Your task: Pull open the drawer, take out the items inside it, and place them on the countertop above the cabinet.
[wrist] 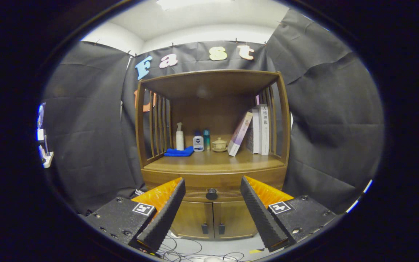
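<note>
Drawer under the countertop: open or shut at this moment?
Shut. The drawer front sits flush with the cabinet, its knob untouched, seen between the open tool fingers, which hold nothing.

Jaws spread wide, empty, short of the closed drawer's knob (211, 194).

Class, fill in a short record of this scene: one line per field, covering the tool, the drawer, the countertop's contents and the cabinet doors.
tool: tool open, fingers spread, holding nothing
drawer: drawer shut, its knob beyond and between the fingers
countertop: countertop holds blue cloth, pump bottle, two small bottles, lidded cup, books, one leaning
doors: doors below drawer, shut
floor: cables in front of cabinet
</note>
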`<move>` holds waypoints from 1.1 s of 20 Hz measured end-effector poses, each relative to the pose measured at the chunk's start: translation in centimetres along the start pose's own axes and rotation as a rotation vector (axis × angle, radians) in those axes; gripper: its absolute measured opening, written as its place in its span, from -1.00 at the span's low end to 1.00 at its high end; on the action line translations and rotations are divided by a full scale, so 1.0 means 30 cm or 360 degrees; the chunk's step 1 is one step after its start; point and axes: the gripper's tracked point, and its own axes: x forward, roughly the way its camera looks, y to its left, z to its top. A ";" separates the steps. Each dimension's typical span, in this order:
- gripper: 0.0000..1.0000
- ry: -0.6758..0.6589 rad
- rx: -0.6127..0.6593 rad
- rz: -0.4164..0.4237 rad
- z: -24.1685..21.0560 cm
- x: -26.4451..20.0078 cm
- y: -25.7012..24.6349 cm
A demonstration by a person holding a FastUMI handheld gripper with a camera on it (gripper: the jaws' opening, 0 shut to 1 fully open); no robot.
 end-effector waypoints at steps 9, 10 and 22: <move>0.98 0.0040 0.0018 0.0017 -0.067 0.099 0.004; 0.98 0.0050 0.0039 0.0022 -0.090 0.126 0.007; 0.98 0.0249 -0.0001 -0.0031 -0.408 0.628 -0.006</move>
